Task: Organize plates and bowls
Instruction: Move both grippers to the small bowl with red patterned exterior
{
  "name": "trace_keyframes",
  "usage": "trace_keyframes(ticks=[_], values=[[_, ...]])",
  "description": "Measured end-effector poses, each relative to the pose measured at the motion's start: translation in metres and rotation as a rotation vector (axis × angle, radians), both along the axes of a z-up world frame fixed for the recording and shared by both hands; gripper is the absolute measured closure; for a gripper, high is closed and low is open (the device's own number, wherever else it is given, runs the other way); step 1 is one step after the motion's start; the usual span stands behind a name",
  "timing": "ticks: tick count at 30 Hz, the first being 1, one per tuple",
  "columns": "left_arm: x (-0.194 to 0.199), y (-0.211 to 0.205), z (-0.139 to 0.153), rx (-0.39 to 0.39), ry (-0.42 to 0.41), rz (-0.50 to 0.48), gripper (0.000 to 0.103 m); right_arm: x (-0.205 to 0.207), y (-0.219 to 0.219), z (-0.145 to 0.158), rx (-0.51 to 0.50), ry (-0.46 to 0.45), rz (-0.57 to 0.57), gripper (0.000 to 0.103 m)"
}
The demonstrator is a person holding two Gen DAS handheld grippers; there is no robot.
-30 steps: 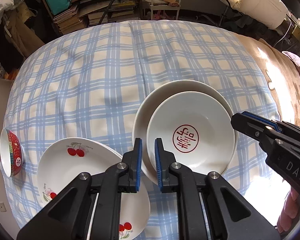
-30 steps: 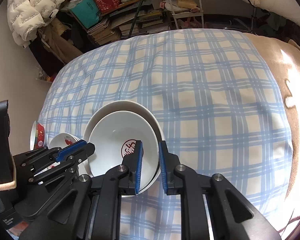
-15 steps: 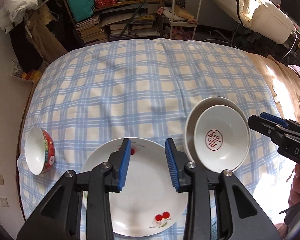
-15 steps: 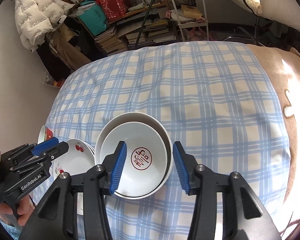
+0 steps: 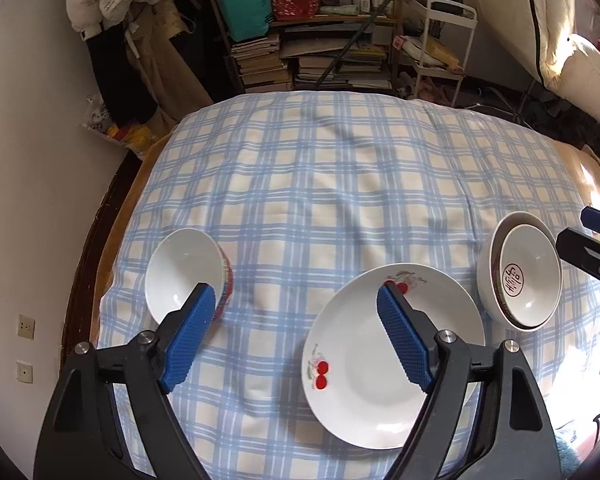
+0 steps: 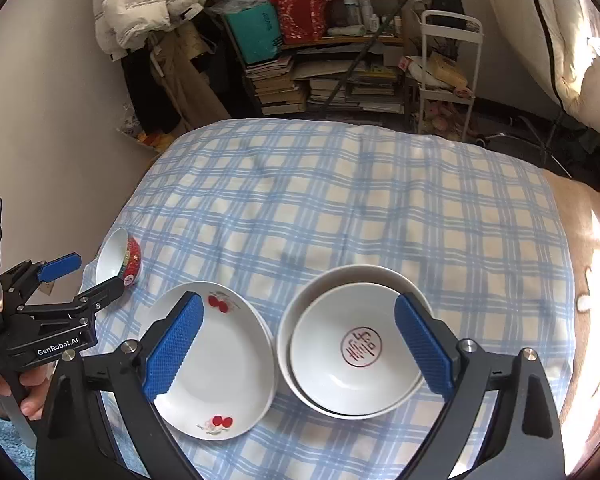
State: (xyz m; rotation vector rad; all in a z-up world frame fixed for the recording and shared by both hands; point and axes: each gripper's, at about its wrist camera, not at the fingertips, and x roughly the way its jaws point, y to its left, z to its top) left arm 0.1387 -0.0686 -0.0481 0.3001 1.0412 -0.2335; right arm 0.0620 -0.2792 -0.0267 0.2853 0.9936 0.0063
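While both grippers' fingers spread, empty: cherry plate (image 5: 380, 376) btwn red bowl (image 5: 186, 276), stacked bowls (image 6: 352, 348).

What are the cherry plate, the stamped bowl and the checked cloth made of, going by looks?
Cherry plate: likely glazed ceramic; glossy white, printed red cherries.
Stamped bowl: likely the same; smooth white sheen, red seal mark, nested in a larger white bowl.
Checked cloth: woven fabric, matte; soft creases and dimples.
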Motion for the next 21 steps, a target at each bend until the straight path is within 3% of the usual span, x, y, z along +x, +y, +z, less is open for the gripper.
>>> trace_keyframes(ticks=[8, 18, 21], values=[[0.017, 0.072, 0.003, 0.011, -0.01, 0.108, 0.02, 0.04, 0.074, 0.013, -0.021, -0.043, 0.104, 0.002], [0.045, 0.151, -0.013, -0.019, 0.023, 0.245, 0.02, 0.082, 0.151, 0.0, -0.001, -0.08, 0.175, 0.002], [0.054, 0.165, -0.023, -0.02, 0.031, 0.245, 0.02, 0.094, 0.165, -0.011, 0.043, -0.054, 0.194, 0.002]])
